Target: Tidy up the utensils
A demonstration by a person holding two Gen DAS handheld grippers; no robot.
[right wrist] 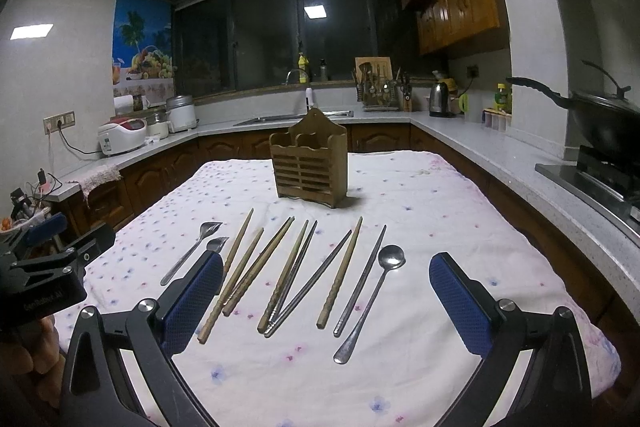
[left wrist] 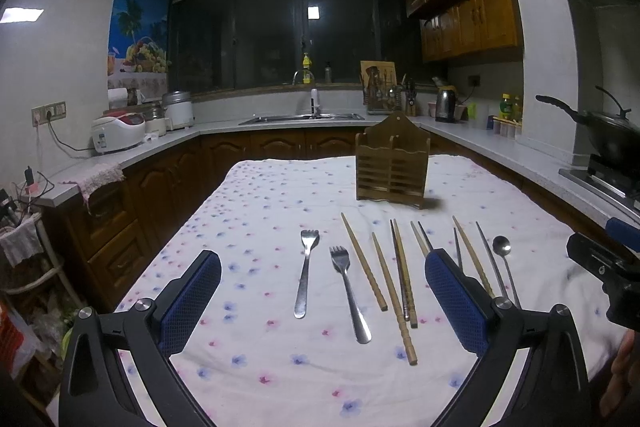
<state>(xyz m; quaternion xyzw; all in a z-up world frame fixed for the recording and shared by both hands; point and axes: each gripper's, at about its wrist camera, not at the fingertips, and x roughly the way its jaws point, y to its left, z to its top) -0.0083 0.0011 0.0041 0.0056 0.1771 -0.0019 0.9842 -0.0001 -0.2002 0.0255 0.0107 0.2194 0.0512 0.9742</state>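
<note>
From the left wrist camera, the left gripper (left wrist: 322,291) hangs above the near part of a table covered by a white cloth with small pink and blue flowers (left wrist: 260,367). Its blue-padded jaws stand wide apart and hold nothing. Between them on the cloth lie two steel forks (left wrist: 343,291), tines pointing away, and to their right a row of wooden chopsticks (left wrist: 366,267) mixed with thin metal chopsticks (left wrist: 400,275). A long-handled steel spoon (left wrist: 505,263) lies at the right end of the row, partly hidden behind the right-hand pad. Beyond the utensils stands a brown slatted wooden utensil holder (left wrist: 392,167), upright and apart from them. The right gripper's black body shows at the right edge.

From the right wrist camera, the right gripper (right wrist: 326,295) likewise hovers over the near cloth, jaws spread wide and empty. The chopsticks fan out between its pads, the spoon (right wrist: 372,295) at their right, the forks (right wrist: 196,251) at the left, one partly behind the left-hand pad. The holder (right wrist: 308,163) stands behind them, with its two visible compartments empty.
</note>
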